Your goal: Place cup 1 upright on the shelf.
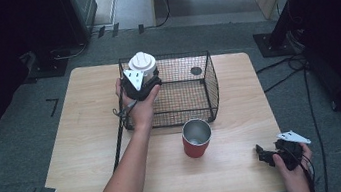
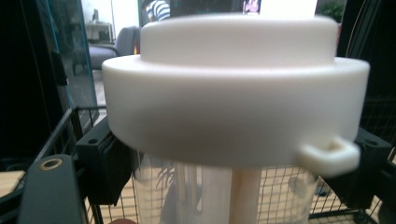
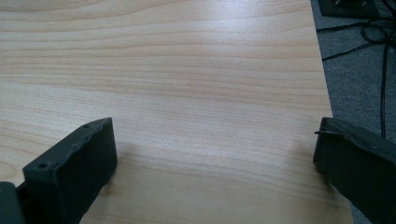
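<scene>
We count one wire basket [image 1: 210, 88], one red cup [image 1: 196, 139], and one clear white-lidded jar [image 1: 142, 64] clamped in the left hand-held gripper [image 1: 145, 81]; the right hand-held gripper [image 3: 212, 158] gapes empty.

tabletop [image 1: 90, 152]: light wood grain, rounded corners, standing on grey carpet
wire basket [image 1: 210, 88]: black mesh, sits on the far middle of the tabletop
small dark disc [image 1: 196, 70]: lies on the basket floor, far right part
red cup [image 1: 196, 139]: upright, steel-lined, open mouth, just in front of the basket
</scene>
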A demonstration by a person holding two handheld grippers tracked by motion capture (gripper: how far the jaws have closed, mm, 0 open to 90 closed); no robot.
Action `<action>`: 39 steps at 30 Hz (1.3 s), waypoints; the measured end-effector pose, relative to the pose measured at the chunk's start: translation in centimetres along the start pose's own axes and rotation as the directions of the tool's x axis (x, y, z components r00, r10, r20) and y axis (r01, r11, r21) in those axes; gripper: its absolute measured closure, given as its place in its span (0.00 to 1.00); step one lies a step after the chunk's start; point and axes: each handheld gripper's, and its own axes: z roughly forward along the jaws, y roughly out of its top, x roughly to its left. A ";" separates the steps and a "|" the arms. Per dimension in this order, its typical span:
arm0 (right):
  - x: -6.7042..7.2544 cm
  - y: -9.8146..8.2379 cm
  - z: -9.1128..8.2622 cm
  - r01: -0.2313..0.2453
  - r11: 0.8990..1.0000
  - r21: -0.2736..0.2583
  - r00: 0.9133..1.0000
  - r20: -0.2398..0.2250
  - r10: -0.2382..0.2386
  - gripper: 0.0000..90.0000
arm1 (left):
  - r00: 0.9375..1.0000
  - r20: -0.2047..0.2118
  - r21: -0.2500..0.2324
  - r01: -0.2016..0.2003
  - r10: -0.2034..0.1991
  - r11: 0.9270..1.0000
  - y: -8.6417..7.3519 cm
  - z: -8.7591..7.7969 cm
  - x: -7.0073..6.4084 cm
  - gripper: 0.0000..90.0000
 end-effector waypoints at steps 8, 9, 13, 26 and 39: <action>0.0 0.0 0.0 0.000 1.000 0.000 1.000 0.000 0.000 0.00 | 1.000 0.006 0.093 -0.028 0.027 0.995 0.0 1.0 -0.2 0.18; 0.0 0.0 0.0 0.000 1.000 0.000 1.000 0.000 0.000 0.00 | 1.000 0.002 0.097 -0.030 0.030 0.995 0.0 1.0 -0.3 0.18; 0.0 0.0 0.0 0.000 1.000 0.000 1.000 0.000 0.000 0.00 | 0.999 -0.002 0.126 -0.045 0.045 0.991 -0.1 1.0 -0.4 0.18; 0.0 0.0 0.0 0.000 1.000 0.000 1.000 0.000 0.000 0.00 | 0.999 -0.031 0.215 -0.036 0.043 0.976 0.1 1.4 -0.8 0.18; 0.0 0.0 0.0 0.000 1.000 0.000 1.000 0.000 0.000 0.00 | 0.999 -0.029 0.261 -0.035 0.044 0.965 0.6 0.9 -0.8 0.15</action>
